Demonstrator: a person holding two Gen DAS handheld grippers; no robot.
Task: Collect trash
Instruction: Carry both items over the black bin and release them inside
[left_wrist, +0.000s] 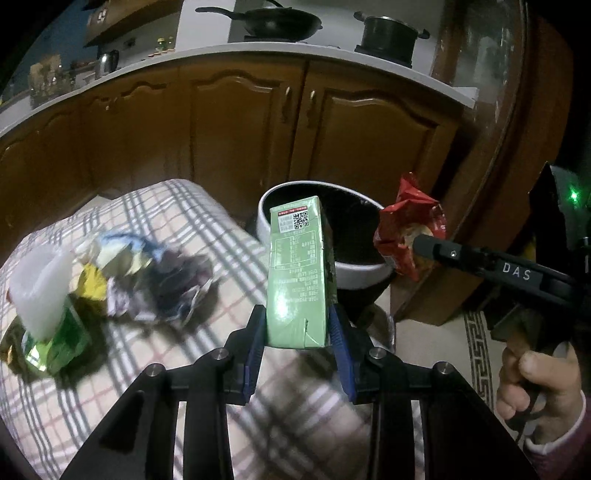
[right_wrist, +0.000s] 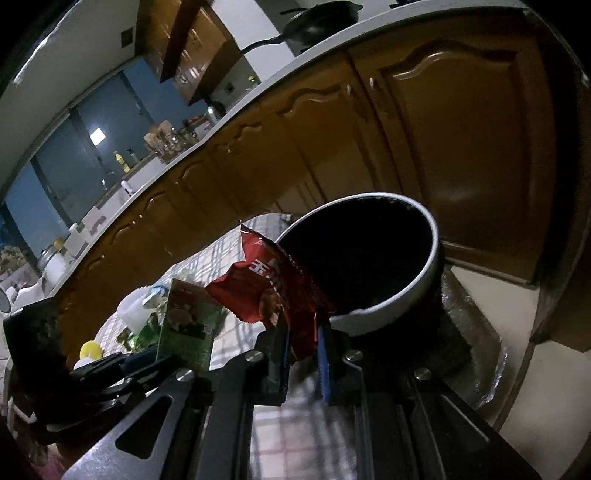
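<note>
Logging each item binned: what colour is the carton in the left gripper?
Light green carton, clearest in the left wrist view.

- The left wrist camera sits just behind the left gripper (left_wrist: 297, 325), looking forward and slightly down over the checked bench (left_wrist: 177, 221) toward the kitchen cabinets (left_wrist: 240, 122).
- The right wrist camera looks along the right gripper (right_wrist: 304, 328), tilted (horizon slanting).
- Both views share the round bin (left_wrist: 354, 275) (right_wrist: 399, 295), seen close, plus cabinets (right_wrist: 443, 129).
</note>
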